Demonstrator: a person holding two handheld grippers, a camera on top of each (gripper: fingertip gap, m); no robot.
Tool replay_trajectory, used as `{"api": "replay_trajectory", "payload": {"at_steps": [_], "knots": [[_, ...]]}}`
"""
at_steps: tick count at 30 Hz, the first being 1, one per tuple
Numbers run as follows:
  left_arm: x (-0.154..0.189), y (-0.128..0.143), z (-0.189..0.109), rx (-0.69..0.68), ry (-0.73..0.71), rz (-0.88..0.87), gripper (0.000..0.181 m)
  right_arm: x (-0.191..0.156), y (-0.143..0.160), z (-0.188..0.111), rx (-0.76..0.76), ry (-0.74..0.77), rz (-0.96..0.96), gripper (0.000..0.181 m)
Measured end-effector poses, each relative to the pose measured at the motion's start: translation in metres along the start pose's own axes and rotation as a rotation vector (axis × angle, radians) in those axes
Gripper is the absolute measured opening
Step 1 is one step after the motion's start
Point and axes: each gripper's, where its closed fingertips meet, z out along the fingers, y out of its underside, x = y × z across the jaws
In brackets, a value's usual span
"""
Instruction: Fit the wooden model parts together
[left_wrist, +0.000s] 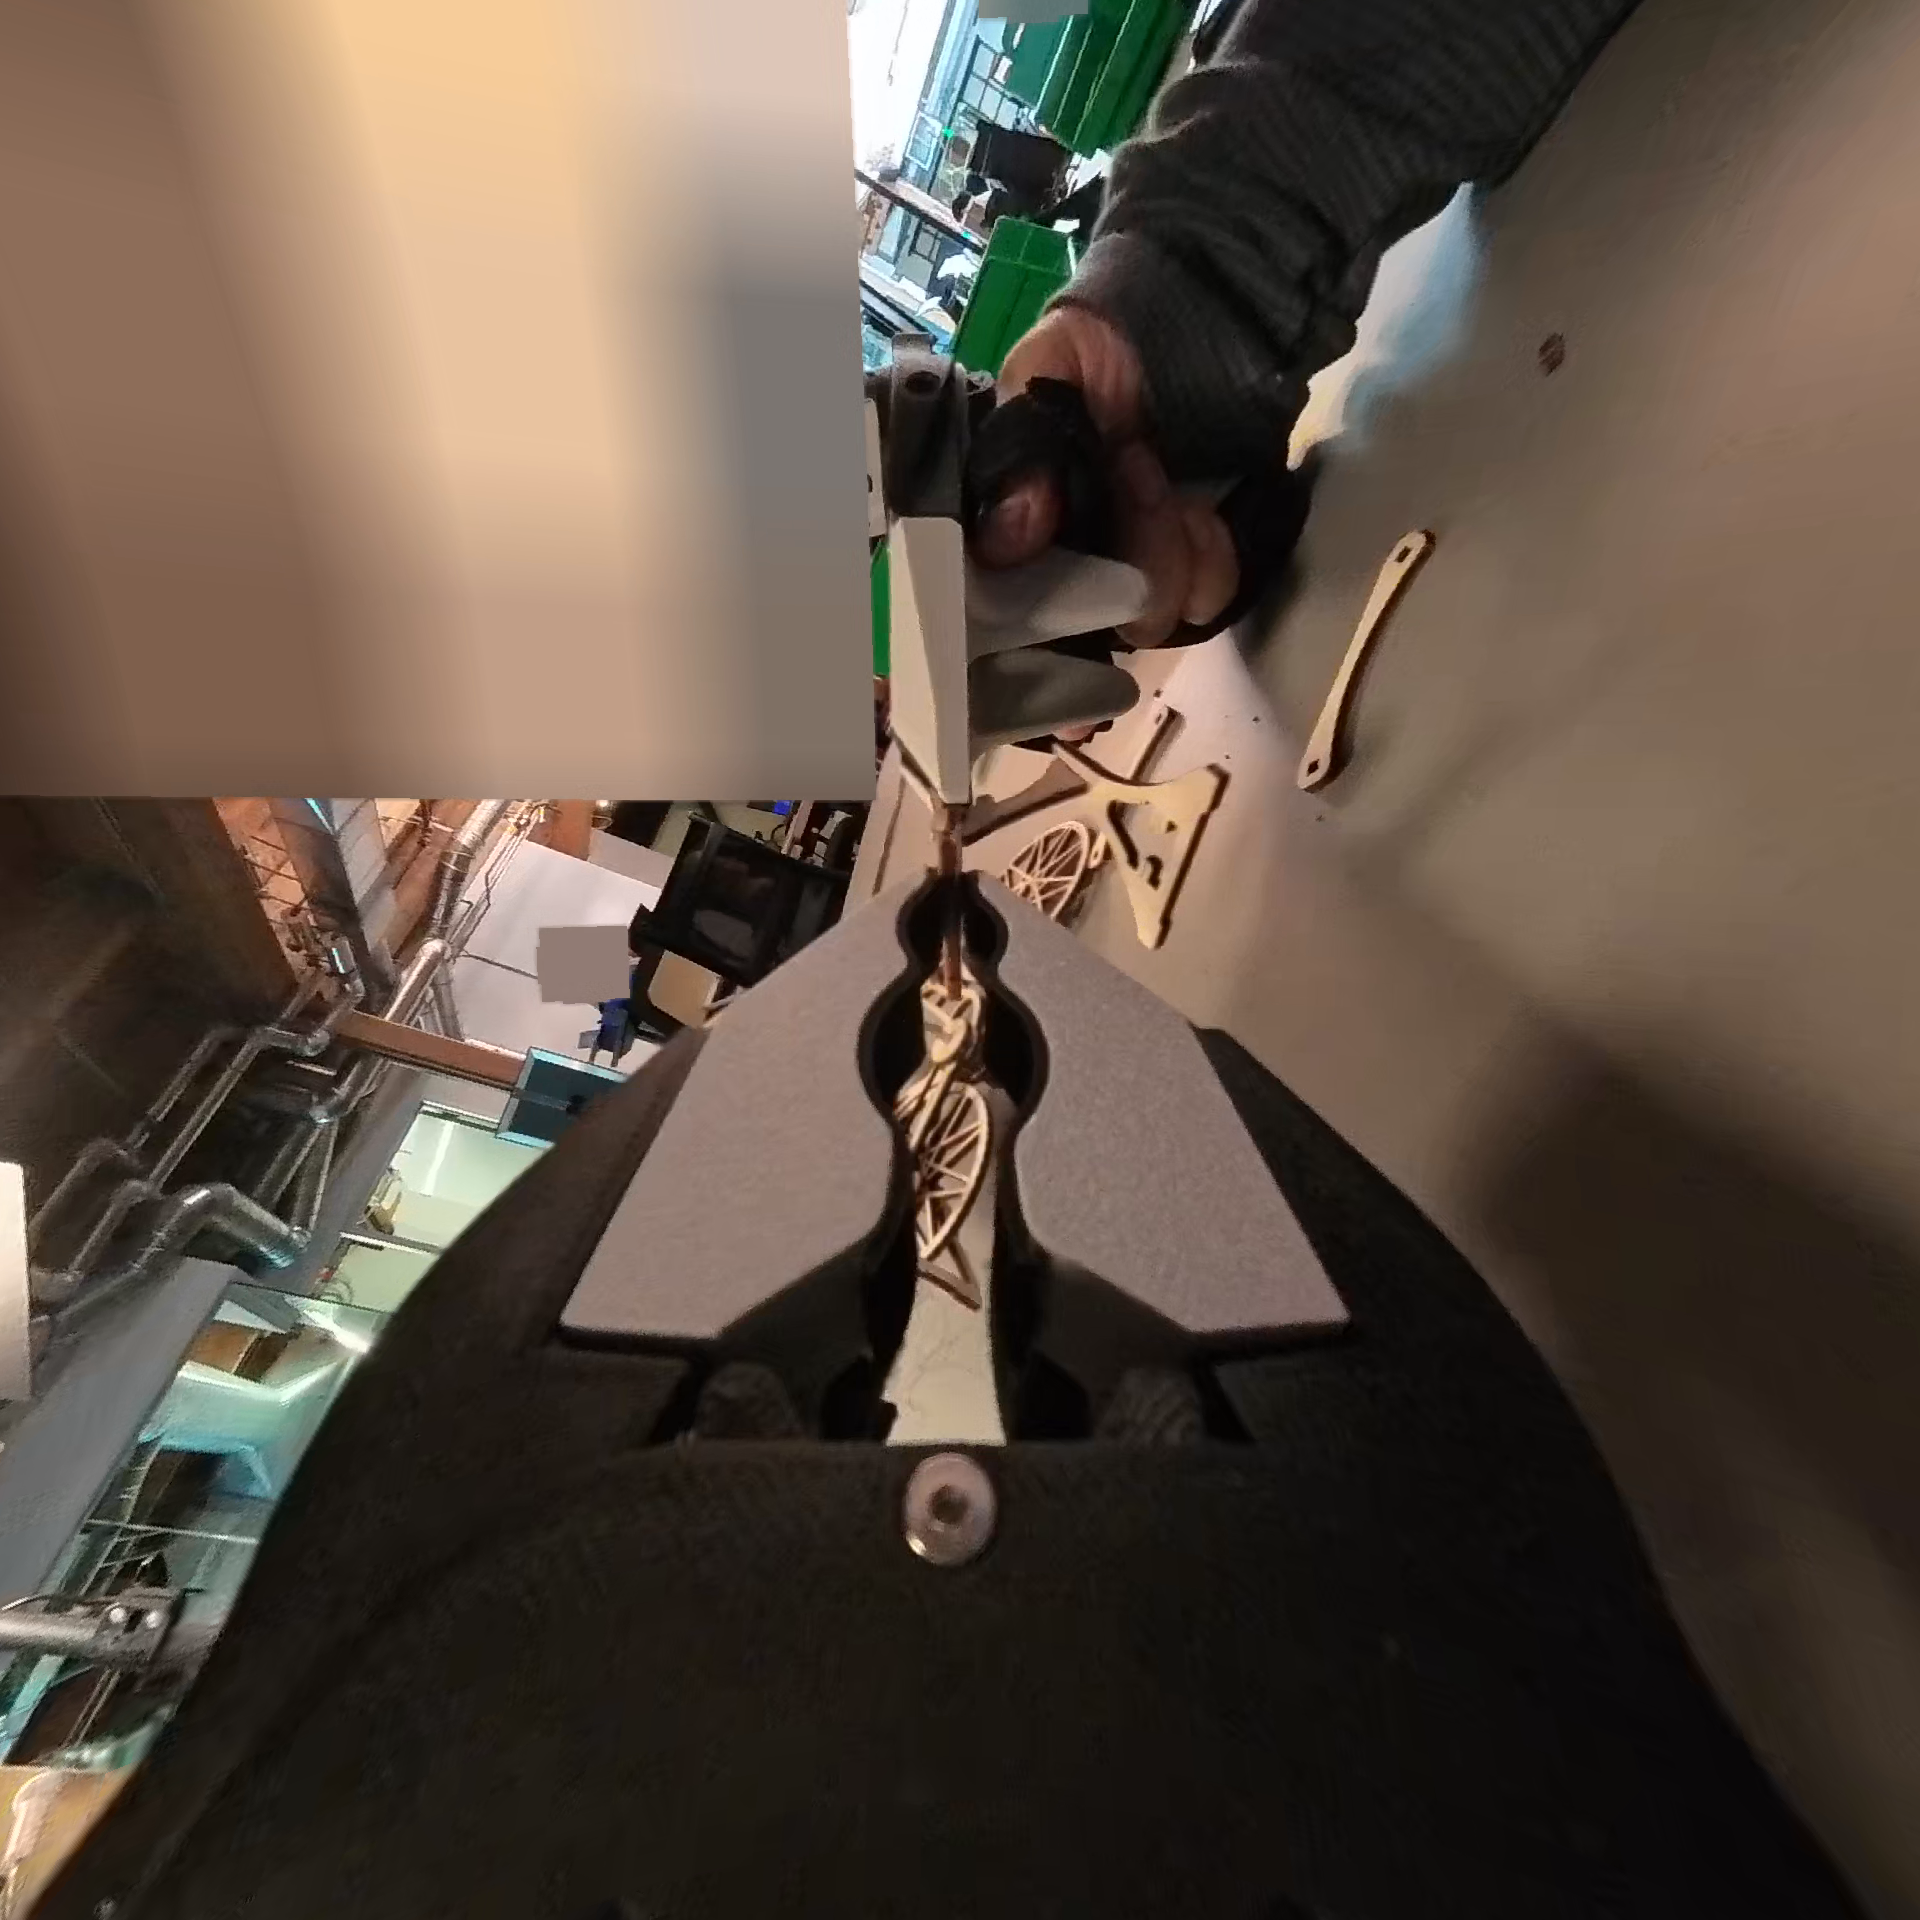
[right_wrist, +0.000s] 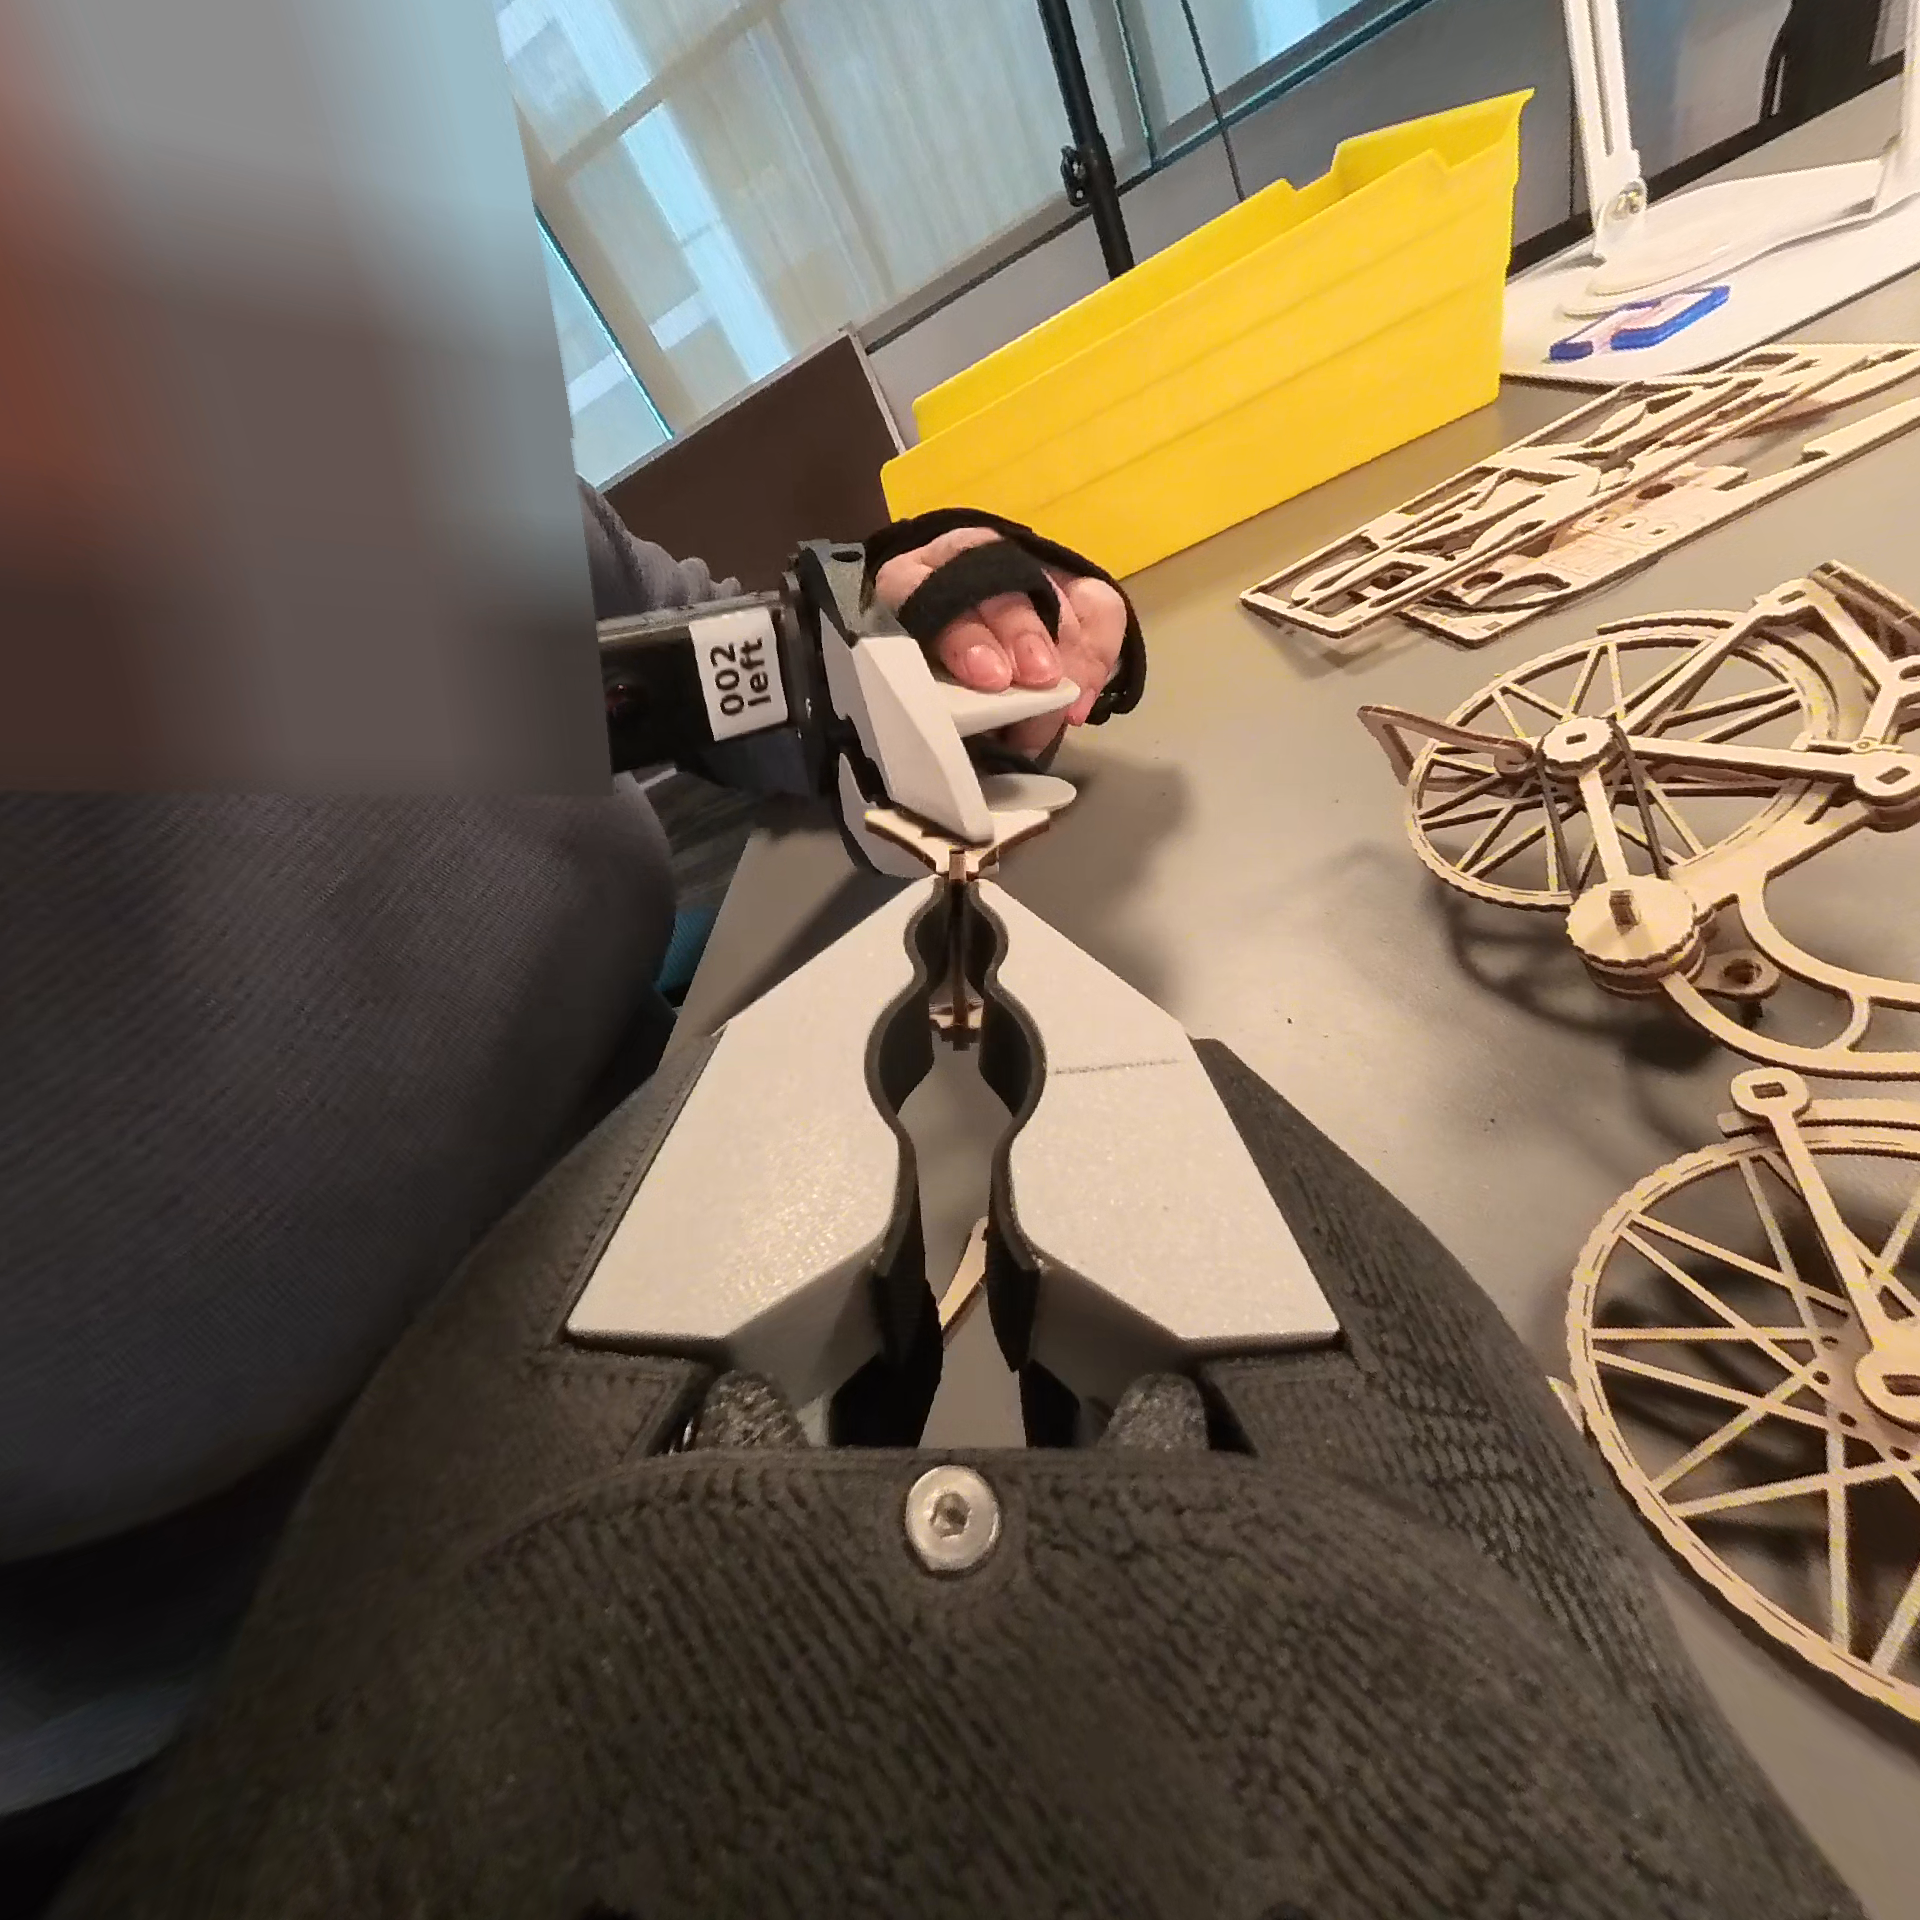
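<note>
Progress looks partial to me: my left tool (left_wrist: 948, 894) is closed on a small flat wooden piece (right_wrist: 940, 844), and my right tool (right_wrist: 954, 899) is closed on a thin wooden stick (right_wrist: 953, 961) held edge-on; the two parts meet tip to tip just off the near edge of the surface (right_wrist: 1299, 935), and I judge the stick's end is at or in the piece's slot, though I cannot tell how deep it sits; that joint is the step in hand. Already built, as far as I can see, is a spoked wheel assembly (right_wrist: 1621, 769) with a hub and arms, lying flat on the surface; a second spoked wheel (right_wrist: 1756, 1392) lies nearer me; both are well apart from the joint. Left over are loose parts: a curved strip (left_wrist: 1361, 665) and a splayed bracket piece (left_wrist: 1164, 842) on the surface, plus emptied cut-out sheets (right_wrist: 1579, 509) further back; so I judge a good share of fitting remains.

Surface is plain grey and matte; a yellow bin (right_wrist: 1226, 405) stands at its far side, a white lamp base (right_wrist: 1714, 218) beside that. Room has big windows behind the bin; the left wrist view, tilted, shows metal ducts and pipes (left_wrist: 239, 1164) and green crates (left_wrist: 1101, 94) in a workshop-like space.
</note>
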Motion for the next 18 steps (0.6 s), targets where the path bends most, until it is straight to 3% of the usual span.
{"api": "replay_trajectory", "payload": {"at_steps": [18], "knots": [[0.008, 0.011, 0.004, -0.091, 0.067, -0.042, 0.002, 0.007, 0.001, 0.001, 0.007, 0.032, 0.045, 0.000]]}}
